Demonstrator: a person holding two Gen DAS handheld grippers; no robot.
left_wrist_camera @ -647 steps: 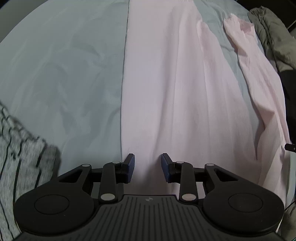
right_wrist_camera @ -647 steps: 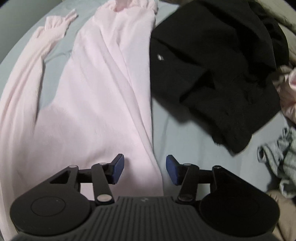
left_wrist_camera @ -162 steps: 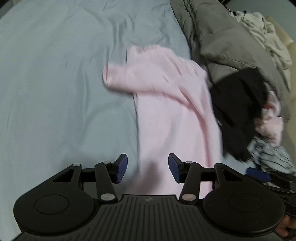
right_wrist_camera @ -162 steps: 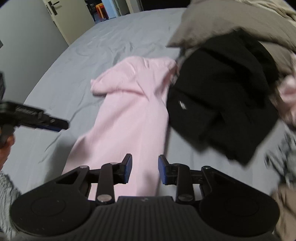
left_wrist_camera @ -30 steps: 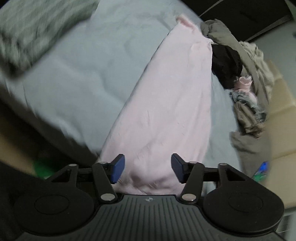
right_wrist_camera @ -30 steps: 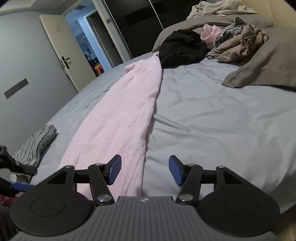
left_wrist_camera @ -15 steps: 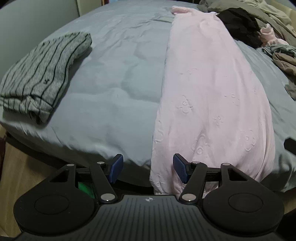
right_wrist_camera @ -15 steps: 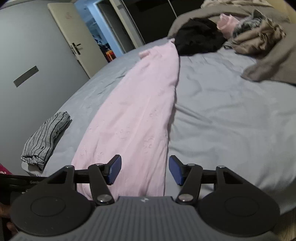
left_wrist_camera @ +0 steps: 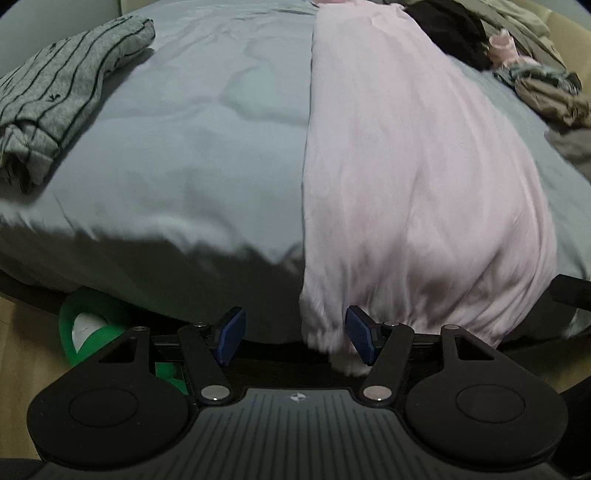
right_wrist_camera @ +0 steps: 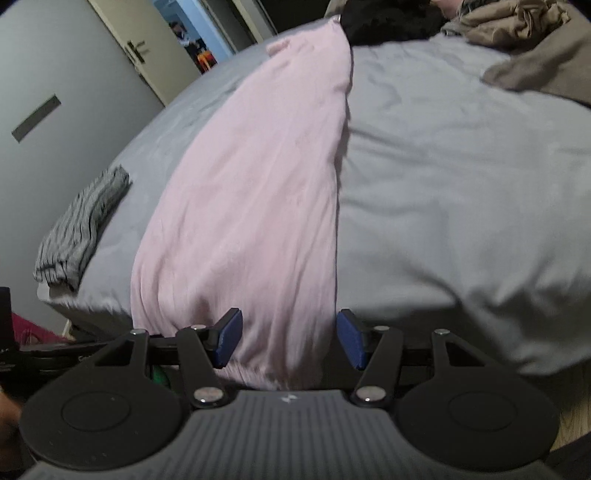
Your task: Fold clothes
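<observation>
A long pale pink garment lies folded into a narrow strip along the grey bed, its near end hanging over the bed's front edge. My left gripper is open at that hanging end's left corner, the hem between its blue pads without being pinched. The same pink garment fills the right wrist view. There my right gripper is open over the hem's right part, cloth between its jaws but not pressed.
A folded grey striped garment sits at the bed's left corner. A black garment and a heap of brown and pink clothes lie at the far right. A green object rests on the floor under the bed edge. A door stands behind.
Both grippers dropped lower and closer to the hanging pink hem at the bed's front edge. The left view levelled out after rolling. Neither gripper's opening changed.
</observation>
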